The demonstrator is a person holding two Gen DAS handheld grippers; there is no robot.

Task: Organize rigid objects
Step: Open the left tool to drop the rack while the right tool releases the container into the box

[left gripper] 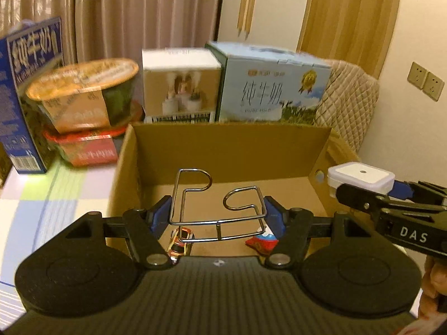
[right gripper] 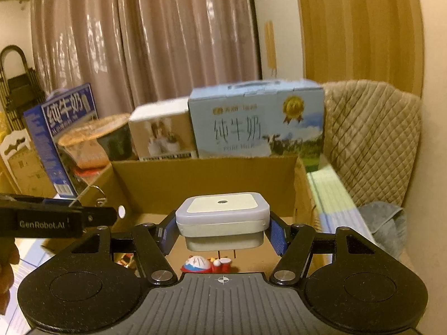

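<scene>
My left gripper [left gripper: 218, 212] is shut on a bent chrome wire rack [left gripper: 215, 203] and holds it above the open cardboard box [left gripper: 229, 150]. My right gripper [right gripper: 222, 230] is shut on a white square plug-in night light [right gripper: 222, 217], also above the box; it shows in the left wrist view [left gripper: 361, 180] at the right. On the box floor lie a small orange toy car [left gripper: 180, 241] and a red, white and blue toy figure [right gripper: 205, 263], which also shows in the left wrist view [left gripper: 261, 241].
Behind the box stand a light blue milk carton [left gripper: 271, 89], a white product box [left gripper: 180, 83], stacked instant noodle bowls [left gripper: 83, 103] and a dark blue milk carton [left gripper: 25, 95]. A quilted chair back [right gripper: 371, 139] and a grey cloth [right gripper: 385, 226] are at the right.
</scene>
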